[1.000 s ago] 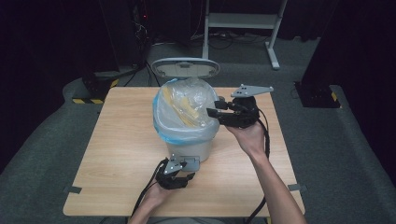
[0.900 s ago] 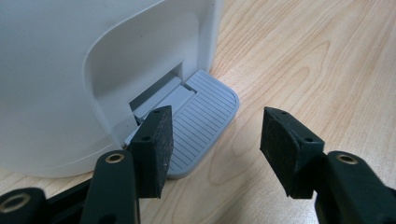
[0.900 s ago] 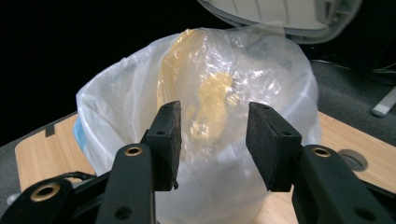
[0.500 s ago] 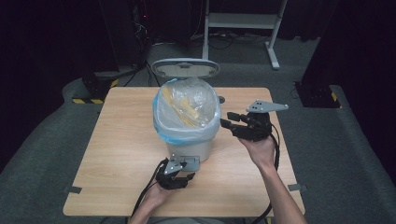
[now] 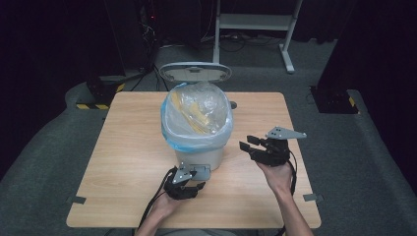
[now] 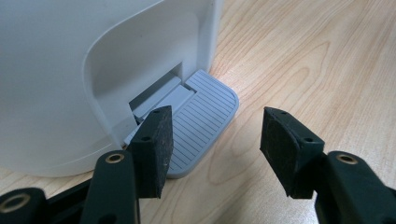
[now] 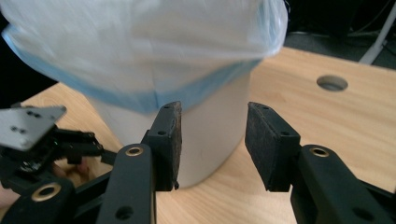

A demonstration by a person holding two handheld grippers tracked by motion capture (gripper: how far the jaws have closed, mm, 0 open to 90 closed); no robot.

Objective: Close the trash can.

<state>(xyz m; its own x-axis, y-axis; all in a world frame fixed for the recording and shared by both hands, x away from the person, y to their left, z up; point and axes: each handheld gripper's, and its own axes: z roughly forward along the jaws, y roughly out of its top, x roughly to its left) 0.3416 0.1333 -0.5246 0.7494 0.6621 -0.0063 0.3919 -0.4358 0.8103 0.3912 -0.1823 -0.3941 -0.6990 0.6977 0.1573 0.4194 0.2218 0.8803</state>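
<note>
A white pedal bin (image 5: 201, 155) stands mid-table, lid (image 5: 195, 73) raised, lined with a clear blue-edged bag (image 5: 196, 118) holding yellow scraps. My left gripper (image 5: 193, 178) lies low at the bin's front, over the grey ribbed pedal (image 6: 201, 121). Its jaws stand apart with nothing between them (image 6: 215, 135), and the left pad hangs over the pedal's near edge. My right gripper (image 5: 248, 143) hovers to the right of the bin, jaws apart and empty. In the right gripper view (image 7: 212, 126) it points at the bin's white wall (image 7: 210, 140) below the bag's edge.
The wooden table (image 5: 128, 147) has a cable hole (image 5: 232, 104) behind the bin and tape tabs at its front corners (image 5: 76, 199). A white stand (image 5: 255, 22) and dark equipment sit on the grey floor beyond. Cables trail from both grippers.
My right gripper has dropped from beside the bag's rim and drawn back to the right, lower beside the bin. The left gripper and the raised lid have stayed put.
</note>
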